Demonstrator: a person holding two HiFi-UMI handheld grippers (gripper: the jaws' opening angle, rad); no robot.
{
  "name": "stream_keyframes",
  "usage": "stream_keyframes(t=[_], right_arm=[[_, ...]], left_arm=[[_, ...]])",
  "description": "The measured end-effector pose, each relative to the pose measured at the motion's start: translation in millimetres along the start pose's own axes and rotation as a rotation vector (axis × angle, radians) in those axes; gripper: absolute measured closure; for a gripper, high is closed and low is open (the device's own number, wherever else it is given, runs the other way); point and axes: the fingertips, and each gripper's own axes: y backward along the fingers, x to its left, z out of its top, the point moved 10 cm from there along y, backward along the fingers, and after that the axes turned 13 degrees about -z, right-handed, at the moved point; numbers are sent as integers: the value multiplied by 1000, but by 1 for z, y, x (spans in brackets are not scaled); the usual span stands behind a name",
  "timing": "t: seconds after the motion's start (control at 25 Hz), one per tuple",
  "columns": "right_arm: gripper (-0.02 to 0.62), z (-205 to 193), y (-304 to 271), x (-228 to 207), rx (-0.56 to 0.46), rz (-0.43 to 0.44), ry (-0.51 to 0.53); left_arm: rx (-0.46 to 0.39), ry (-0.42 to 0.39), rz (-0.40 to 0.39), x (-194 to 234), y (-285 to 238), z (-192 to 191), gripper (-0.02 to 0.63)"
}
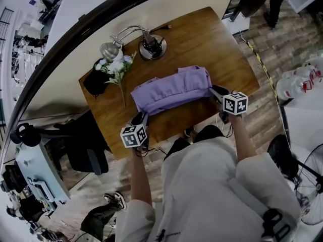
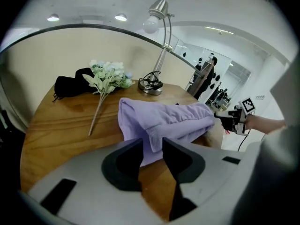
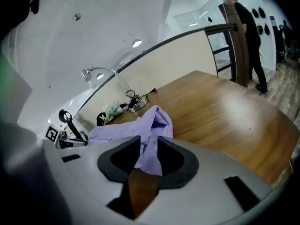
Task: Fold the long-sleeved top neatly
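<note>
A lilac long-sleeved top (image 1: 171, 91) lies folded into a long bundle across the wooden table (image 1: 202, 39). My left gripper (image 1: 141, 118) is at the bundle's near left corner. In the left gripper view a ribbed edge of the top (image 2: 164, 118) hangs between the parted jaws of the left gripper (image 2: 152, 144), loose on one side. My right gripper (image 1: 217, 92) is at the near right corner. In the right gripper view a fold of the top (image 3: 117, 132) lies in the gap of the right gripper (image 3: 149, 142), whose jaws stand apart.
A silver desk lamp (image 1: 151, 47), a spray of pale flowers (image 1: 117, 67) and a black pouch (image 1: 96, 82) sit at the table's back left. A dark chair (image 1: 86, 145) stands off the left edge. A person (image 3: 243, 27) stands beyond the table's far end.
</note>
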Motion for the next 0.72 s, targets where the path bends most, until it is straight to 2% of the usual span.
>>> stream_keyframes(t=[0.08, 0.12, 0.16, 0.24, 0.36, 0.48, 0.6, 0.72], right_arm=[[477, 5, 19, -1, -96, -61, -3], [514, 9, 28, 2, -168, -110, 19], [559, 14, 36, 8, -243, -151, 55], [553, 25, 37, 30, -339, -158, 142], [576, 37, 9, 82, -374, -89, 262], [591, 42, -26, 132, -383, -31, 285], [591, 44, -59, 163, -391, 18, 254], [592, 42, -86, 167, -362, 3, 273]], left_arm=[[-33, 0, 42, -2, 15, -10, 459], [-64, -13, 71, -5, 22, -12, 459], [-108, -38, 100, -10, 28, -11, 459], [-220, -102, 133, -22, 30, 2, 459], [-361, -163, 137, -42, 5, 38, 460], [-440, -174, 130, -62, -37, 70, 483], [-463, -165, 135, -71, -76, 88, 530], [-429, -114, 194, -58, -98, 86, 556]])
